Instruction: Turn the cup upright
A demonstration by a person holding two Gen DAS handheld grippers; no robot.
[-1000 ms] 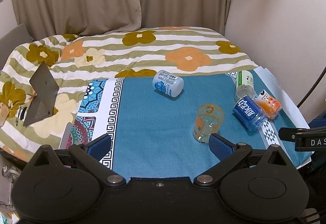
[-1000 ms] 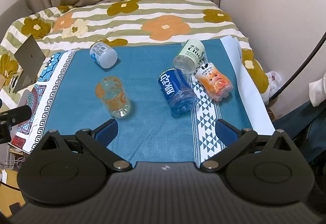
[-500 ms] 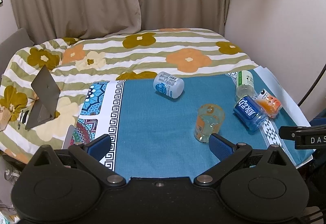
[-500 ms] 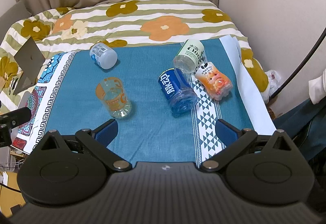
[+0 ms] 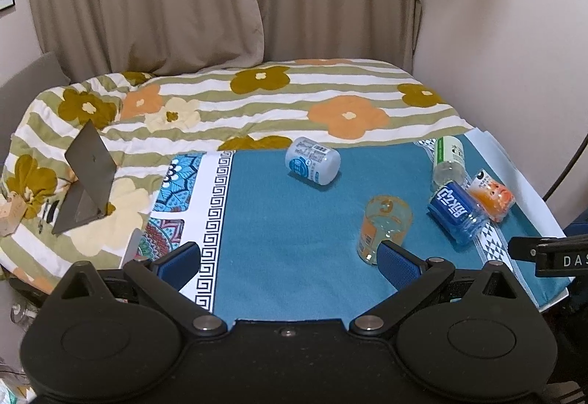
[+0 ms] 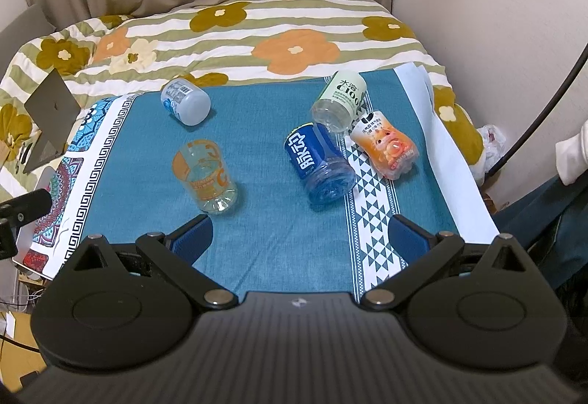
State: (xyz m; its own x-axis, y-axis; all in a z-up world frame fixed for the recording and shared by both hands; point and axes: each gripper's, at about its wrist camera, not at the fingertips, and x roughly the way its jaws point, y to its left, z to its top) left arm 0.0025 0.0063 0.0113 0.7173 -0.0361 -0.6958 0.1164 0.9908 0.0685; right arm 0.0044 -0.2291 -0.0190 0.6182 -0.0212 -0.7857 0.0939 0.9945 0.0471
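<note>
A clear cup with orange print (image 5: 382, 224) (image 6: 205, 176) lies on its side on the blue cloth (image 5: 294, 220), mouth toward the far side and base toward me. My left gripper (image 5: 288, 264) is open and empty, hovering at the cloth's near edge; its right finger (image 5: 398, 262) overlaps the cup's base in view. My right gripper (image 6: 299, 242) is open and empty, short of the cup, which sits ahead of its left finger (image 6: 191, 238).
Lying on the cloth: a pale blue bottle (image 6: 185, 102), a blue-label bottle (image 6: 318, 161), a green-label bottle (image 6: 340, 99) and an orange pouch (image 6: 386, 150). A grey stand (image 5: 86, 179) sits on the floral blanket (image 5: 294, 102) at left. The wall is at right.
The left gripper's view has tilted upward and the scene has dropped in frame. The right gripper has barely shifted. The cup and bottles have not moved.
</note>
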